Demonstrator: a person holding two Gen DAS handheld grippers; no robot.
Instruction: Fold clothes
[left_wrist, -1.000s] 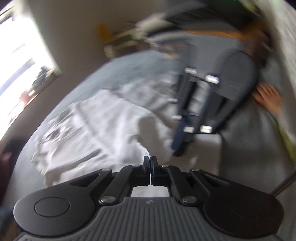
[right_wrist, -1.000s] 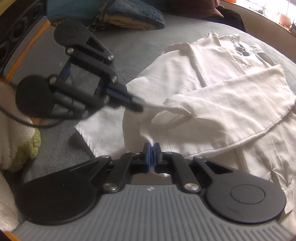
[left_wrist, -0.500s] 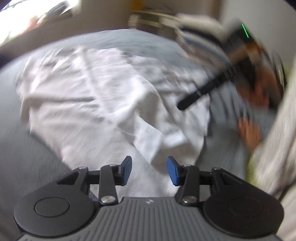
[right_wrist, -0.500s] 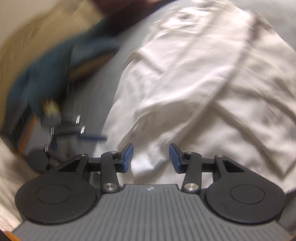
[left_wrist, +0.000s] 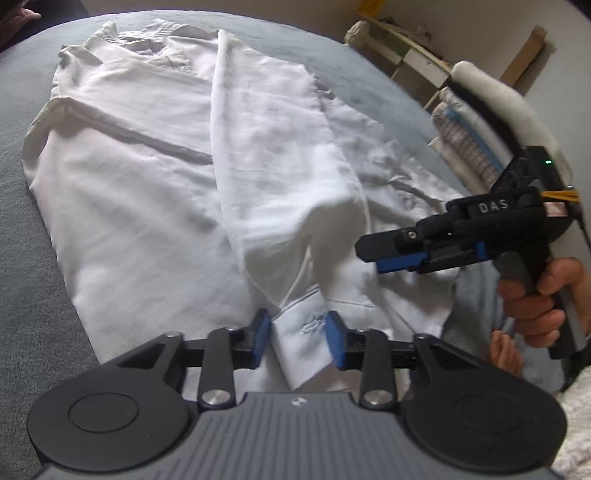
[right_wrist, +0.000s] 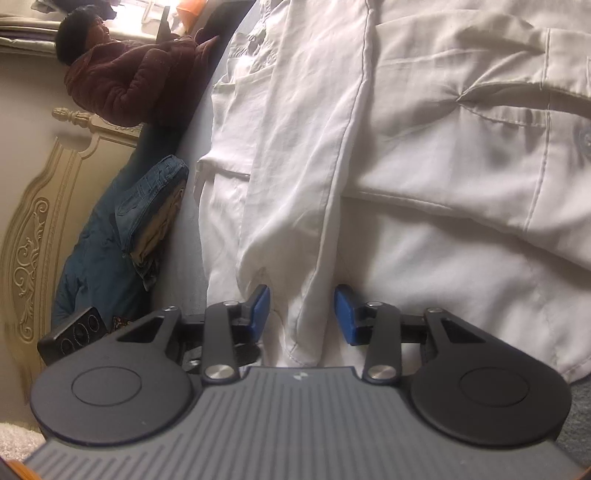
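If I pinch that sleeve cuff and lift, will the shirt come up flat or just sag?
It would likely sag: the shirt is thin, creased cloth already draped in soft folds. The cuff, between the open left gripper's fingers, looks stitched and doubled, so probably firmer to pinch. Lifting it would probably drag only the sleeve first, and little weight.

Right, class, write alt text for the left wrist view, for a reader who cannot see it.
An open left gripper straddles the cuff of a white shirt spread on a grey bed, one sleeve folded across its front. At right, a hand holds the right gripper above the shirt's edge, with stacked linens behind.
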